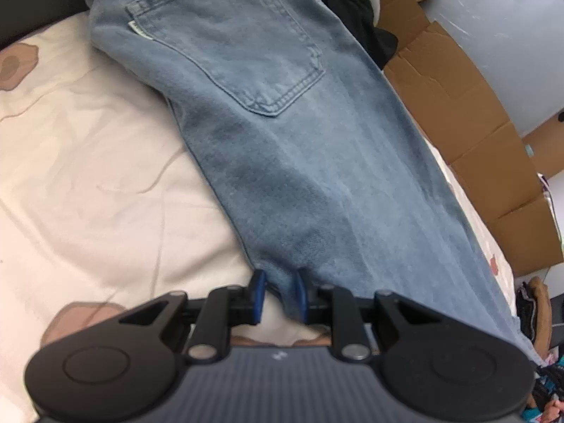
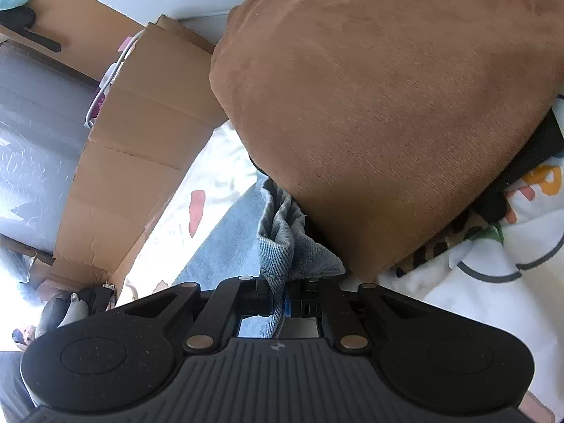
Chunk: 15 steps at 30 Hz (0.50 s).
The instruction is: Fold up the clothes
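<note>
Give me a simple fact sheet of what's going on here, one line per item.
Garment being folded: blue jeans, back pocket facing up
Surface: cream patterned bedsheet
Left hand-held gripper: slightly apart, a fold of denim between the blue pads, not clearly pinched
Right hand-held gripper: shut on a bunched edge of the jeans
Beside the jeans: brown fuzzy cloth
Background: cardboard boxes

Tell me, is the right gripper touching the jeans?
Touching. The right wrist view shows the right gripper shut on a bunched fold of the jeans.
</note>
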Each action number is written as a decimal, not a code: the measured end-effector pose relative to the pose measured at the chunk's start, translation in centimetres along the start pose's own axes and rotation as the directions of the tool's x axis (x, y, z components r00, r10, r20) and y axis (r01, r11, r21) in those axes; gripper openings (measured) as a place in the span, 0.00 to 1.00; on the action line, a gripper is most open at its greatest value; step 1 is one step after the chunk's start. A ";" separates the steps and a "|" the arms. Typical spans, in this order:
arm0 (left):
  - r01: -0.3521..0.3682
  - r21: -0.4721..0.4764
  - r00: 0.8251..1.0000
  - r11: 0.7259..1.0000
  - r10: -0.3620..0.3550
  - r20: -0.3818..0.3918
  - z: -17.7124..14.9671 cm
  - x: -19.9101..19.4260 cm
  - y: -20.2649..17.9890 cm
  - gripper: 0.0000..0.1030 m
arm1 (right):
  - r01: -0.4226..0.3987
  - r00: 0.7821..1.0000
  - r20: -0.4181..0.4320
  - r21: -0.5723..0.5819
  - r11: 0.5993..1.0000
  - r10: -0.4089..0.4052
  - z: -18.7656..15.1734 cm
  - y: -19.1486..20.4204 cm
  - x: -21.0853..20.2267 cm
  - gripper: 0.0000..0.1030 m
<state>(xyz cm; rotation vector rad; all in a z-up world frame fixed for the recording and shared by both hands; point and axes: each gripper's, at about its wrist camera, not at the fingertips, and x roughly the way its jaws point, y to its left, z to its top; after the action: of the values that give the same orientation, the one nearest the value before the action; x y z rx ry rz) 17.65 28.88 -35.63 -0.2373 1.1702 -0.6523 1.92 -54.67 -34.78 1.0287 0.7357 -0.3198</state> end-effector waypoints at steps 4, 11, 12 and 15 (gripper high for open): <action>0.064 -0.051 0.998 0.997 -0.063 0.024 0.2 -0.6 0.4 0.19 | -0.004 1.000 0.003 0.004 1.000 0.004 0.1 0.1 0.0 0.05; 0.109 -0.072 0.993 0.991 -0.105 0.046 -0.2 -1.4 0.9 0.28 | 0.000 1.000 -0.003 0.007 1.000 0.000 -0.1 -0.2 -0.1 0.05; 0.097 -0.066 0.995 0.993 -0.094 0.042 -0.2 -1.2 1.0 0.28 | 0.002 1.000 -0.003 0.008 1.000 -0.002 -0.2 -0.2 0.0 0.05; 0.084 -0.076 0.996 0.994 -0.081 0.042 0.1 -0.5 1.3 0.41 | 0.005 1.000 -0.006 0.006 1.000 -0.005 -0.1 -0.2 0.0 0.05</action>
<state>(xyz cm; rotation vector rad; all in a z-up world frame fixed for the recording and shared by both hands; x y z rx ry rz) 18.07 30.18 -35.85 -0.3641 1.1544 -0.6723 1.75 -54.66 -34.95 1.0341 0.7431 -0.3239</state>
